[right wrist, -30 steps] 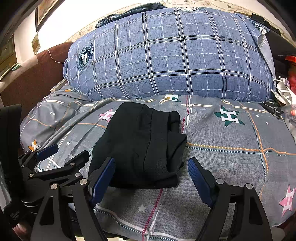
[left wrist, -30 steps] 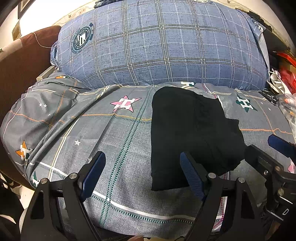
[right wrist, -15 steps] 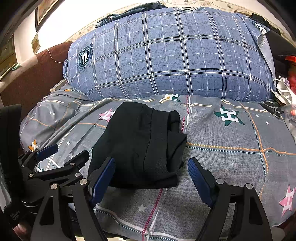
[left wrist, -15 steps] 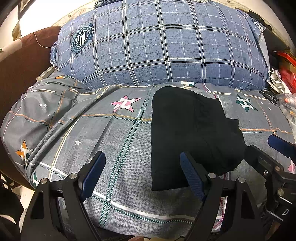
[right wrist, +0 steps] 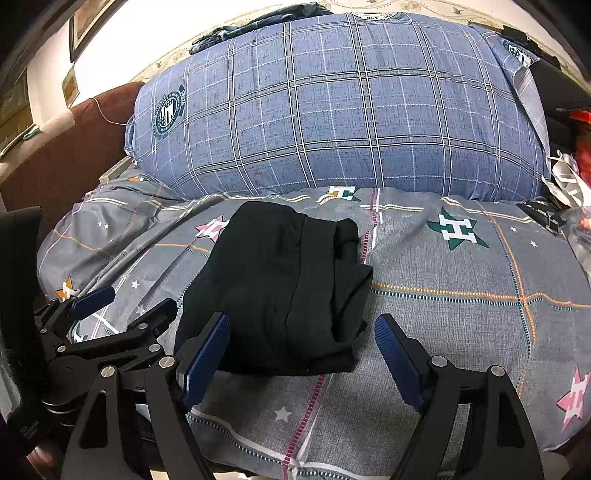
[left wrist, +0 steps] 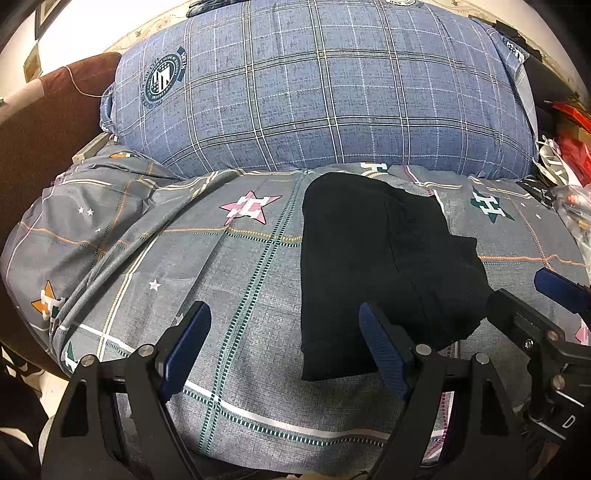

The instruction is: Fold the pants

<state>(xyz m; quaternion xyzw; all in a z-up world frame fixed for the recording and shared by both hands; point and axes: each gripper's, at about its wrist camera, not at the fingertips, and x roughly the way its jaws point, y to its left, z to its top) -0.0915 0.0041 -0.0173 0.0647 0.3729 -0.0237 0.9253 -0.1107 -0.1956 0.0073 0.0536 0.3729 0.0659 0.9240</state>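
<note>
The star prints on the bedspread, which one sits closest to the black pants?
The pink star, just left of the pants in the left wrist view. The green star lies farther off to their right, and the orange star sits near the bedspread's left edge.

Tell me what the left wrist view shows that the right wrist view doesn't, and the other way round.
Only the left wrist view shows the flat, straight left edge of the black pants and the red clutter at the far right.

Only the right wrist view shows the bunched, rolled layers on the pants' right side and a framed picture on the wall.

Both show the pants lying folded on the grey star-print bedspread in front of the blue plaid pillow, with the left tongs and right tongs open and holding nothing.
</note>
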